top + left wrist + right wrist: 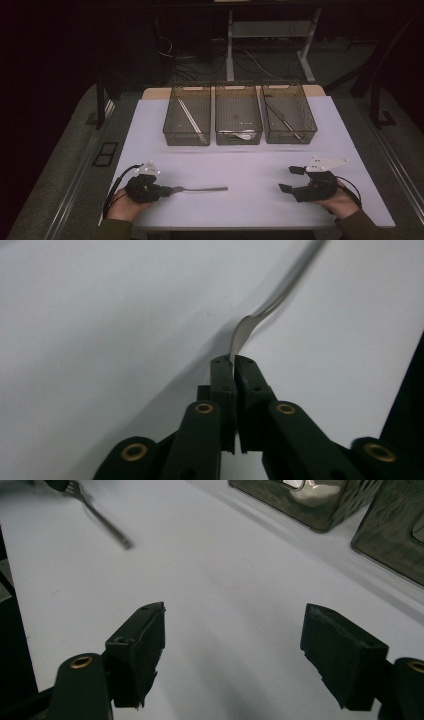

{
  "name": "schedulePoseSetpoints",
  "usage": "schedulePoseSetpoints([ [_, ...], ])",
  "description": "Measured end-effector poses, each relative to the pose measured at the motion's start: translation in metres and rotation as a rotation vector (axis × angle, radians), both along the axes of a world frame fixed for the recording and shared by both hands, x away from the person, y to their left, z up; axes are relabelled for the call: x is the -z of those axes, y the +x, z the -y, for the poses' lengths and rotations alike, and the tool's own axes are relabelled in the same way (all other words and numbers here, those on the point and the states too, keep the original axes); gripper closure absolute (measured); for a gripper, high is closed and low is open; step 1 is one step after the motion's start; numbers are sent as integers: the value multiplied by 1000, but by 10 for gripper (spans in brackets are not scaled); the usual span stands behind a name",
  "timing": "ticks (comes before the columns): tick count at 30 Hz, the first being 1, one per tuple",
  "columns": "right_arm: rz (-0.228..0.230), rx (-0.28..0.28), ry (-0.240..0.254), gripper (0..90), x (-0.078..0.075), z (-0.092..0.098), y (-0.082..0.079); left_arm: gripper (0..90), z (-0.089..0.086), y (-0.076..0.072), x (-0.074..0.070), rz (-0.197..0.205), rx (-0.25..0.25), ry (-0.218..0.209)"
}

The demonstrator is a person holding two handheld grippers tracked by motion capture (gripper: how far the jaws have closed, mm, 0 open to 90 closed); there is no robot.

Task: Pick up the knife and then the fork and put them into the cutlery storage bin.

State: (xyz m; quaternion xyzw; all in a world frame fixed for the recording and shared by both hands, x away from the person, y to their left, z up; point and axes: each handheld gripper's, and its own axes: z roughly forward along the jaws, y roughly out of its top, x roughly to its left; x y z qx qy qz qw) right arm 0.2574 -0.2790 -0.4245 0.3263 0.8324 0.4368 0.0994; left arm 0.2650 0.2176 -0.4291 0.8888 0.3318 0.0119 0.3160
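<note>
Both left tongs (232,361) jaws pinch the fork's (260,315) head.

The black two-jaw left gripper (167,190) is held low at the near left, its jaws pressed together on a thin silver fork (245,332). The black two-jaw right gripper (290,178) is held at the near right, jaws spread wide with nothing between them.

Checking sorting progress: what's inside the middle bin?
The middle bin holds pale utensils, apparently spoons, lying near its front wall. Their number and exact shape can't be told through the tinted mesh.
</note>
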Motion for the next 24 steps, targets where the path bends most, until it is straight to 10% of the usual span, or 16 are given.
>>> schedulePoseSetpoints([
  [15,-4,-30,20,249,-7,2,6,879,18,8,-27,139,-28,-84],
  [24,7,-118,9,222,-32,-16,27,879,67,24,-41,182,42,-86],
])
